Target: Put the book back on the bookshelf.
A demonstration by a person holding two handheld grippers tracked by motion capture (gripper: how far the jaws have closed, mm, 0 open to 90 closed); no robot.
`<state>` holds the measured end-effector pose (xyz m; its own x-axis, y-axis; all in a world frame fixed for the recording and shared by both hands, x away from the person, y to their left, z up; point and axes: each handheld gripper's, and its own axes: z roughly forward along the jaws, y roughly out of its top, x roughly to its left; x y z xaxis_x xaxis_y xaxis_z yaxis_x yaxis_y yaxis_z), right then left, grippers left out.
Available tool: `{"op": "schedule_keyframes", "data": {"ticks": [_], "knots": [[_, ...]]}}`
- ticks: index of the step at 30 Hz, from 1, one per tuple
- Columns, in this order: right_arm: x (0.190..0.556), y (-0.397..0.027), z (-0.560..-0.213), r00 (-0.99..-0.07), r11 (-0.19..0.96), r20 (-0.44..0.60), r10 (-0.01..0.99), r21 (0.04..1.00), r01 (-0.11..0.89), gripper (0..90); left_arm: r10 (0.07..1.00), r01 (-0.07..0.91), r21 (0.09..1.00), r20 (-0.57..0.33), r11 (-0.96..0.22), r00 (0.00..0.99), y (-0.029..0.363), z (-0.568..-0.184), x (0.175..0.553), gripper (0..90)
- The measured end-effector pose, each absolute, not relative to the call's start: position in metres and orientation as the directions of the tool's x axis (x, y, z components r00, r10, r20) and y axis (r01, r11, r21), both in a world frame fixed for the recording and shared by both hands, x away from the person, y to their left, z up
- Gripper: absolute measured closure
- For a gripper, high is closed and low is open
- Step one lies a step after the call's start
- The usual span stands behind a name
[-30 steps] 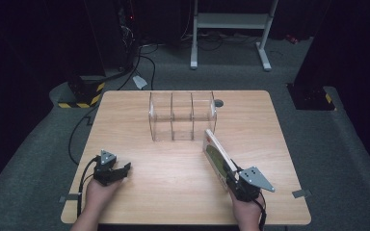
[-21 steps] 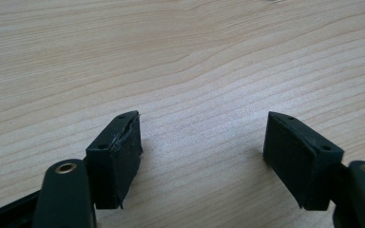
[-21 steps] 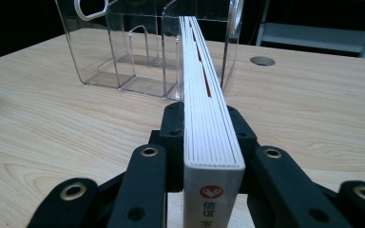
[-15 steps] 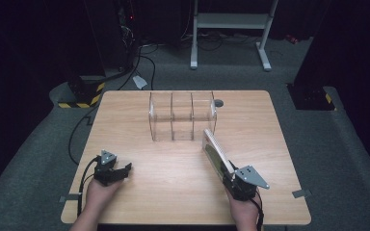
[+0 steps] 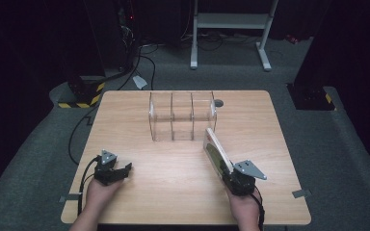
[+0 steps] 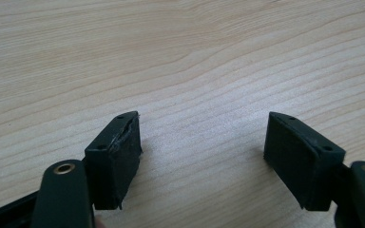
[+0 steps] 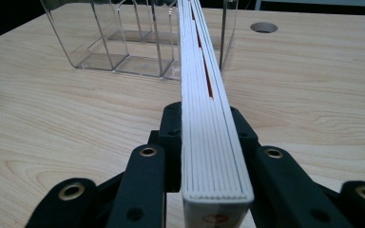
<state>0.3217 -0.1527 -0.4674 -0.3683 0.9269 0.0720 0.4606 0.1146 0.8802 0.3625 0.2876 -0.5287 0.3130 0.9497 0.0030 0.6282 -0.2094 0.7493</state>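
Closest to the camera in the high view, two hands come in from the bottom edge, each holding a black two-jaw gripper with a grey three-cornered plate on top.

The left gripper [image 5: 120, 172] sits low over the near-left part of the table [image 5: 173, 192], a pale wood-grain top with rounded corners and long wavy streaks. Its jaws have just been opening and now stand wide apart. In the left gripper view the fingers [image 6: 119, 152] are chunky matte black blocks with small screw holes and slightly ragged pad edges, and just bare wood lies between them.

The right gripper [image 5: 227, 174] at the near right is clamped on a book [image 5: 217, 151], a thin hard-edged slab held on edge, tilted and pointing away toward the middle of the table. In the right gripper view the book [image 7: 204, 118] has white ribbed page edges, with a sliver of red in one gap and a rounded white cover edge at the near end. The black pads press flat on both covers.

Just past the far tip of the book stands a clear acrylic rack [image 5: 180, 115], boxy, glossy, with upright dividers making three slots. The book's tip is right by the rack's rightmost end, and I can't tell if it touches.

Further back there's a small round hole [image 5: 218, 102] in the tabletop.
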Motion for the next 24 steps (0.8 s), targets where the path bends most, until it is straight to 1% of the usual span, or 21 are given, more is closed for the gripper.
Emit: {"op": "schedule_keyframes", "data": {"ticks": [7, 18, 22, 24], "knots": [[0.3225, -0.1507, -0.4640, -0.386, 0.173, 0.025, 0.922, 0.865, 0.470, 74.7, 0.949, 0.627, 0.750, 0.003, -0.210, 0.315, 0.2876, -0.5288, 0.3628, 28.2], [0.3217, -0.1463, -0.4624, -0.370, 0.180, 0.014, 0.929, 0.857, 0.483, 75.1, 0.949, 0.626, 0.751, 0.003, -0.211, 0.316, 0.2876, -0.5289, 0.3627, 28.3], [0.3205, -0.1448, -0.4628, -0.383, 0.196, -0.001, 0.924, 0.861, 0.470, 75.3, 0.948, 0.625, 0.751, 0.006, -0.213, 0.317, 0.2873, -0.5288, 0.3624, 28.8], [0.3193, -0.1457, -0.4635, -0.383, 0.186, 0.008, 0.924, 0.865, 0.467, 75.4, 0.948, 0.625, 0.751, 0.007, -0.215, 0.318, 0.2874, -0.5288, 0.3625, 28.8]]}}
